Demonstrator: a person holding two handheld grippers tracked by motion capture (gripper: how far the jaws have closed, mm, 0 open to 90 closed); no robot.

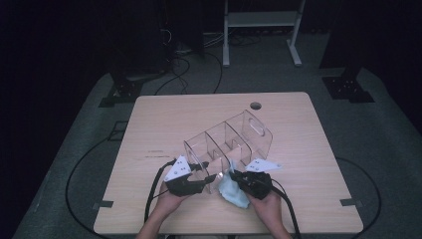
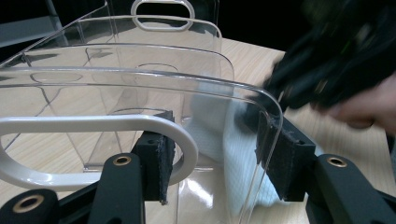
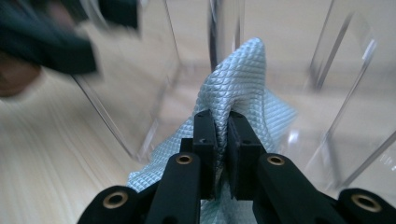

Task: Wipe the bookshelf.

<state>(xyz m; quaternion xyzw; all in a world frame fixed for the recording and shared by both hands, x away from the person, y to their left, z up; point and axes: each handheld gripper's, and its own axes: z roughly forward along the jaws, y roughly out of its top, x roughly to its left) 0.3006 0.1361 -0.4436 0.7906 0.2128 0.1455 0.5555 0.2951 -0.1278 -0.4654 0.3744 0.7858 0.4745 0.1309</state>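
A clear plastic organizer with several compartments and a handle slot in each end stands tilted on the wooden table. My left gripper holds its near end. In the left gripper view one pad sits in the handle slot and the other presses the outside of the side wall, so it is shut on the organizer. My right gripper is shut on a light blue cloth. It holds the cloth against the organizer's near wall.
A round cable hole lies at the table's far edge. A white-legged frame and black stands are on the floor beyond, with cables looping around the table. Bare tabletop lies left and right of the organizer.
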